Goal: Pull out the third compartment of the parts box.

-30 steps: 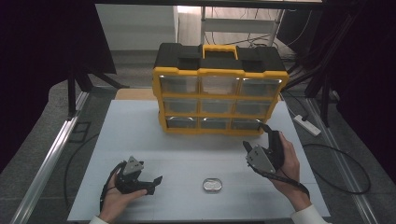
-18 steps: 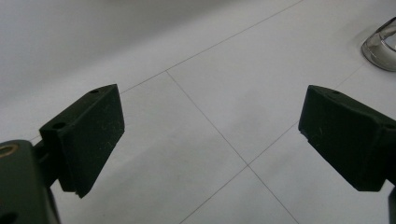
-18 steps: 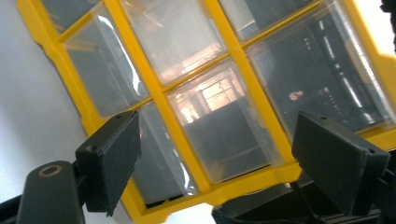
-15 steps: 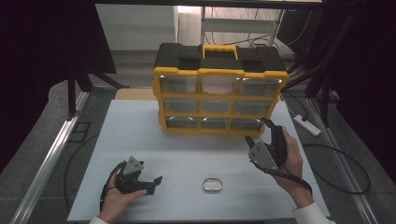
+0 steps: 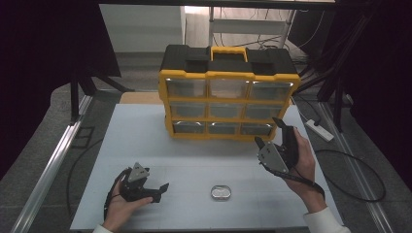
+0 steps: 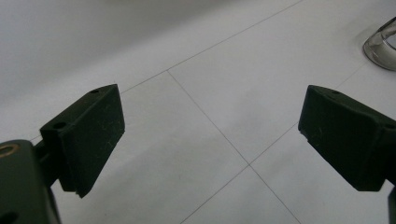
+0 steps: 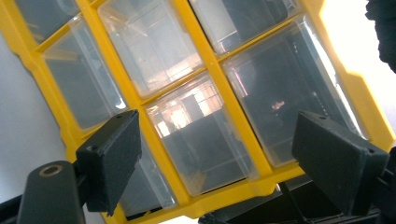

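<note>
Black jaws stand wide apart on the right gripper (image 5: 273, 137), raised in the person's right hand (image 5: 303, 162) and pointed at the lower right corner of the yellow-framed drawer organizer (image 5: 228, 94), near it but not touching. Its own view looks straight onto the clear drawers (image 7: 201, 144). The left gripper (image 5: 156, 191), jaws likewise spread and empty, rests low on the white table (image 5: 194, 155), with a small oval clear dish (image 5: 221, 192) lying between the two hands. The approach to a drawer appears under way; the next move likely calls for closing in squarely on one drawer front to pull it.
</note>
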`<action>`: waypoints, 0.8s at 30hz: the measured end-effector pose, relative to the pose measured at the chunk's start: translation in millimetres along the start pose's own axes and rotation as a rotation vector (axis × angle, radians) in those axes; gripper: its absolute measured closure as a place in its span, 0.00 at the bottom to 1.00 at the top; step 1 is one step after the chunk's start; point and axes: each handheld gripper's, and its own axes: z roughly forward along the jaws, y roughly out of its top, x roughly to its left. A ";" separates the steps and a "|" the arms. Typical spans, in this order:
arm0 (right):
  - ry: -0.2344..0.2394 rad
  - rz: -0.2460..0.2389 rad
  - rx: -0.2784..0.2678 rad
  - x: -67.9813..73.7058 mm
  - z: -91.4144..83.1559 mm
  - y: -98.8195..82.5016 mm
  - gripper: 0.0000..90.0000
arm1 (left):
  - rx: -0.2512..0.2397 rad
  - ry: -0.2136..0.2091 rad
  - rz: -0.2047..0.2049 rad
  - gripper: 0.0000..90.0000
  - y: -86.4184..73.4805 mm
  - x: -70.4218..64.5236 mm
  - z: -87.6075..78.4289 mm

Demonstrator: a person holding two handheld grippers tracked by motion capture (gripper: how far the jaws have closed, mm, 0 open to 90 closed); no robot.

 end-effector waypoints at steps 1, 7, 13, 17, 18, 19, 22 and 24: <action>-0.002 -0.003 0.000 -0.9 0.6 0.5 0.17 | 0.000 0.000 -0.001 0.09 0.0 0.0 0.0; -0.015 -0.009 0.007 -3.7 4.2 2.6 0.17 | -0.001 0.000 -0.001 0.09 -0.1 0.0 -0.2; -0.023 -0.014 0.012 -7.7 6.8 3.1 0.17 | -0.001 0.001 -0.002 0.09 -0.2 0.2 -0.6; -0.027 -0.011 0.012 -10.0 8.1 3.3 0.17 | -0.003 0.001 -0.004 0.09 -0.2 0.4 -0.6; -0.028 -0.010 0.012 -10.7 8.4 3.3 0.17 | -0.002 0.001 -0.003 0.09 -0.2 0.3 -0.7; -0.030 -0.011 0.011 -11.5 8.6 3.4 0.17 | -0.002 0.001 -0.003 0.09 -0.2 0.2 -0.7; -0.036 -0.011 0.010 -13.8 9.2 3.4 0.17 | -0.002 0.001 -0.003 0.09 -0.2 0.2 -0.8; -0.041 -0.010 0.013 -16.2 9.6 3.2 0.17 | -0.002 0.000 -0.003 0.09 -0.2 0.3 -0.7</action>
